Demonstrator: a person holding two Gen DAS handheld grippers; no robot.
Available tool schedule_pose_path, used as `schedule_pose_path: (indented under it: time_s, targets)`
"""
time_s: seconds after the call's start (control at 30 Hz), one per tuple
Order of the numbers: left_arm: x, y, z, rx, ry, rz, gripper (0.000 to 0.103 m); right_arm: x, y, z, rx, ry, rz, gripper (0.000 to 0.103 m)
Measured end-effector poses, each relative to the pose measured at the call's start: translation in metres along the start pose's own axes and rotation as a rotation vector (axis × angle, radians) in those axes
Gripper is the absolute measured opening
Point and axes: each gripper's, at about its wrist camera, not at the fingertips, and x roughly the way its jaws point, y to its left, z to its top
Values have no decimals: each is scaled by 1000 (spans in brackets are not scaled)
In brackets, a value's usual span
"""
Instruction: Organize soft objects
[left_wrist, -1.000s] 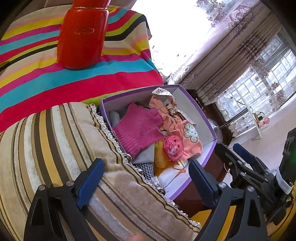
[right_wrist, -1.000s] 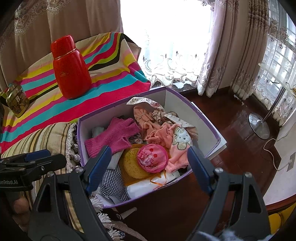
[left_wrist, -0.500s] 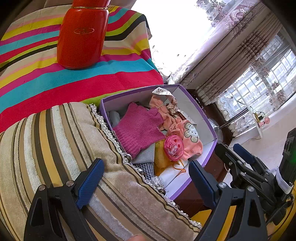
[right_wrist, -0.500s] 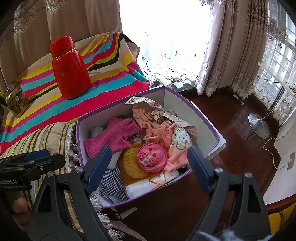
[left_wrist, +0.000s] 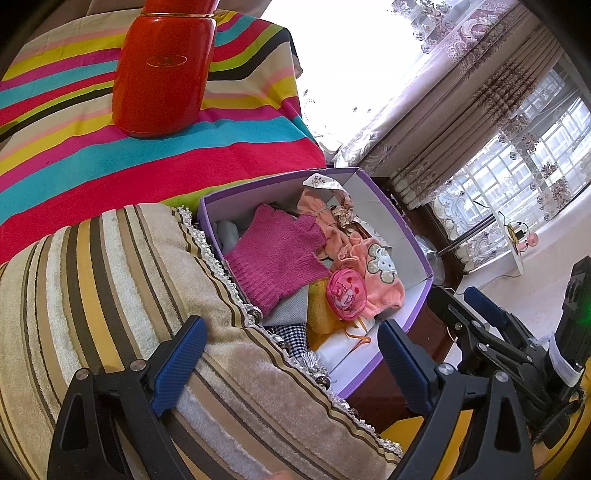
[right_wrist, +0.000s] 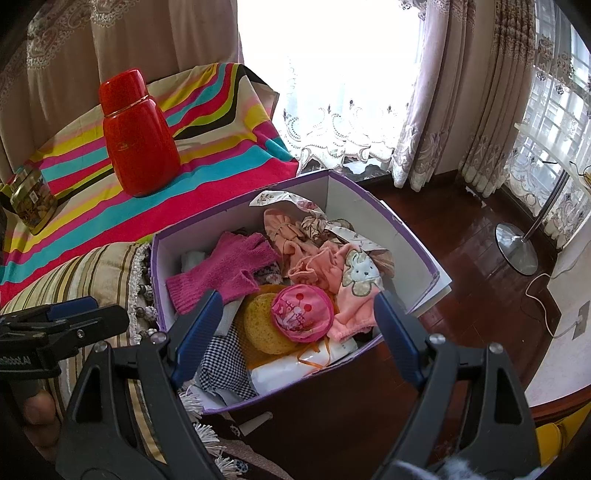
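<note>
A purple-edged cardboard box (right_wrist: 384, 218) (left_wrist: 373, 206) holds soft things: a magenta knit glove (right_wrist: 225, 273) (left_wrist: 277, 258), a peach garment with a bear patch (right_wrist: 354, 280) (left_wrist: 376, 269), a round pink pouch (right_wrist: 301, 312) (left_wrist: 345, 293), a yellow sponge (right_wrist: 260, 325) and a checked cloth (right_wrist: 221, 363). My right gripper (right_wrist: 295, 332) hovers open over the box's near side, nothing between its fingers. My left gripper (left_wrist: 291, 363) is open above a striped cushion (left_wrist: 110, 280), left of the box. In the right wrist view the left gripper (right_wrist: 55, 325) shows at the left edge.
A red flask (right_wrist: 138, 142) (left_wrist: 162, 70) stands on a rainbow-striped cloth (right_wrist: 207, 147) behind the box. A small tin (right_wrist: 31, 197) sits at the far left. Dark wooden floor (right_wrist: 461, 258), curtains and a lamp stand base (right_wrist: 515, 245) lie to the right.
</note>
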Motion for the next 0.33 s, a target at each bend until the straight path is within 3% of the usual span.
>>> schedule_pose_path:
  time_s: [0.33]
  targets:
    - [4, -4, 2, 22, 10, 2, 100, 2, 1, -3, -2, 10, 0, 86]
